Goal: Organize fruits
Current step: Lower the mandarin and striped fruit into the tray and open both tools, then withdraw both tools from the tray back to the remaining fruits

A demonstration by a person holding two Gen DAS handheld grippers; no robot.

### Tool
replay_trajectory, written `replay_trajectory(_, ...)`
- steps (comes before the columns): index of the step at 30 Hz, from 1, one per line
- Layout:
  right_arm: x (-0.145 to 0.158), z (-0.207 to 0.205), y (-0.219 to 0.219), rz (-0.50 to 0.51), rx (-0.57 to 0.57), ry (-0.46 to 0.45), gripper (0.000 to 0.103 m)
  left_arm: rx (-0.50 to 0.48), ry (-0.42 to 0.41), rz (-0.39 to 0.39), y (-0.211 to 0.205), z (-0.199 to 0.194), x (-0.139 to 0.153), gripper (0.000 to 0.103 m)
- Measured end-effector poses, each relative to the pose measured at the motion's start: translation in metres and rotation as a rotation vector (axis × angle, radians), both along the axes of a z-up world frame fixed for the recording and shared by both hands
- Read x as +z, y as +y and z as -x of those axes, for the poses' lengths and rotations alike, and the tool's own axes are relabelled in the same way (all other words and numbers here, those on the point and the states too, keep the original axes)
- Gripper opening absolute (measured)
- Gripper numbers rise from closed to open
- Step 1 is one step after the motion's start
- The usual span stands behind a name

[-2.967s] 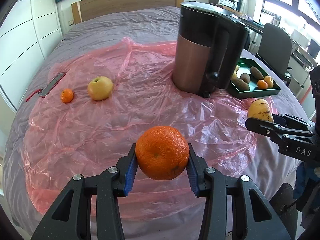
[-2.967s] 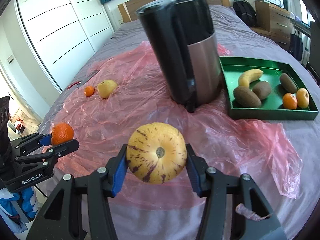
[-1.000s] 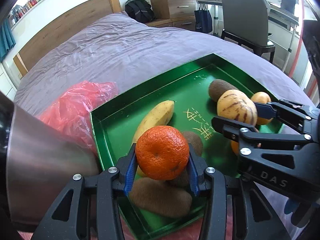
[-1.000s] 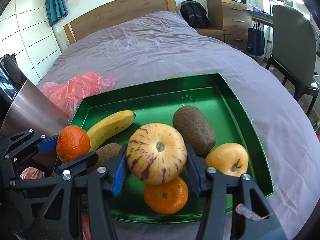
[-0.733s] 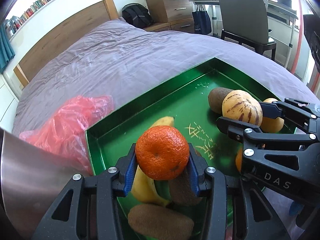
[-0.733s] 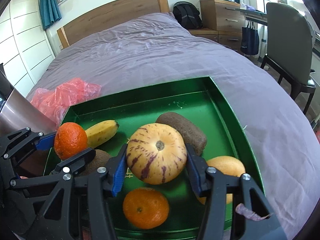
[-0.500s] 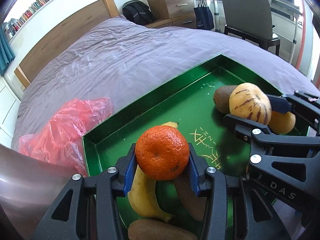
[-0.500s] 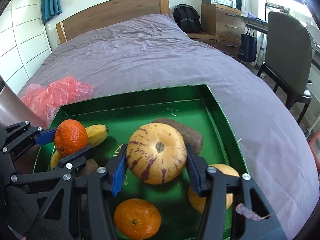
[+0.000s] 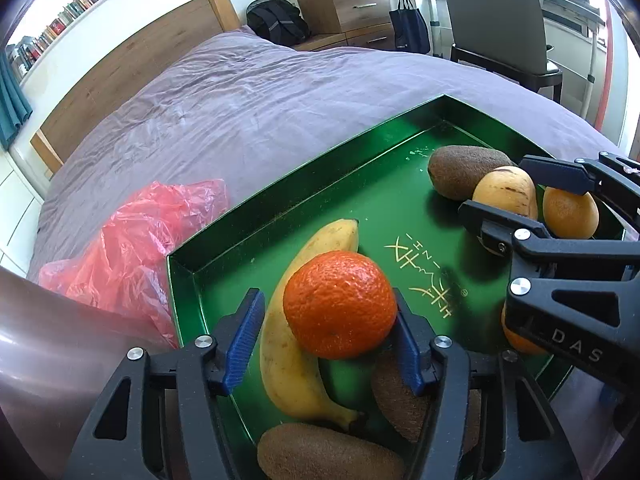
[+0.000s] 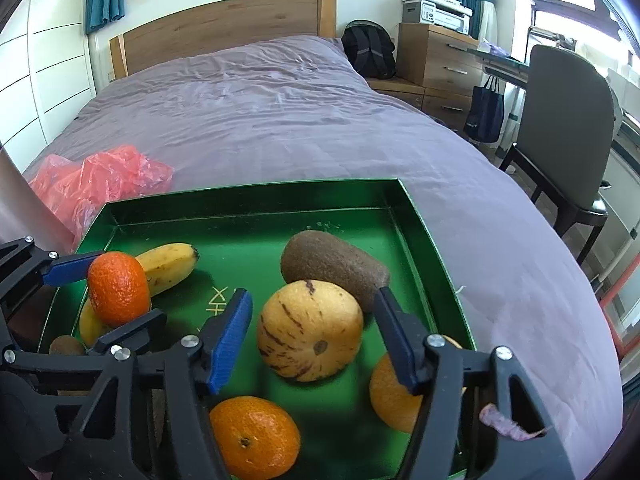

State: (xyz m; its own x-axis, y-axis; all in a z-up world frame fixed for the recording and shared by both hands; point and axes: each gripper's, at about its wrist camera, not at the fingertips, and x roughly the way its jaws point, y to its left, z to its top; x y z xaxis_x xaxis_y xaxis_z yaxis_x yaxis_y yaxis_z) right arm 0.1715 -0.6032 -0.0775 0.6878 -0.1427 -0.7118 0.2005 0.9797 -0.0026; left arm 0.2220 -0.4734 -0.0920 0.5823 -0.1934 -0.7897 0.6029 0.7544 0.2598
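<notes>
The left gripper (image 9: 326,336) has its jaws spread wide. The orange tangerine (image 9: 340,305) sits between them, touching the right blue pad (image 9: 406,350) with a gap on the left side. It leans on the banana (image 9: 296,344) in the green tray (image 9: 280,196), and it is hard to tell if it rests there or is still dropping.

The right gripper (image 10: 316,338) also has its jaws wide apart. The yellow striped melon (image 10: 310,330) lies between them on the tray floor, with room on both sides. It looks like it touches the long brown kiwi (image 10: 332,266) behind it.

Near the front edge of the tray lie a second tangerine (image 10: 254,438) and a yellow-orange fruit (image 10: 394,398), partly hidden by a gripper finger. More brown kiwis (image 9: 328,454) sit at the near left corner. The near half of the tray is crowded. The far half, up to the back wall and the far right corner, has bare green floor.

Gold writing (image 9: 430,276) is printed on the tray floor, but it cannot be read. The right gripper shows the letters "DAS" (image 9: 576,346) on its side.

Past the tray's left edge lies a crumpled pink plastic sheet (image 9: 128,248) and a shiny metal jug (image 9: 52,344). Beyond the tray stretches the purple bed cover (image 10: 280,120), then a wooden headboard (image 10: 224,28).
</notes>
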Motion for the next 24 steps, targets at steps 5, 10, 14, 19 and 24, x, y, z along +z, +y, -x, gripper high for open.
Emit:
replay_trajectory(5,0.004,0.007,-0.004,-0.021,-0.021,0.007,0.073,-0.01,-0.01,-0.008,0.002,0.009,0.007,0.063)
replay_trajectory(10,0.013,0.02,-0.004,-0.038,-0.039,0.007,0.085,-0.006,-0.018,-0.004,0.008,0.021,0.023,0.064)
replay_trajectory(14,0.027,0.037,-0.002,-0.045,-0.051,-0.003,0.092,-0.004,-0.021,0.013,0.017,0.036,0.042,0.066)
replay_trajectory(19,0.05,0.065,0.005,-0.055,-0.054,-0.027,0.101,-0.01,-0.018,0.047,0.032,0.06,0.066,0.067)
replay_trajectory(24,0.066,0.098,0.017,-0.069,-0.062,-0.035,0.102,-0.038,-0.031,0.068,0.051,0.093,0.089,0.072)
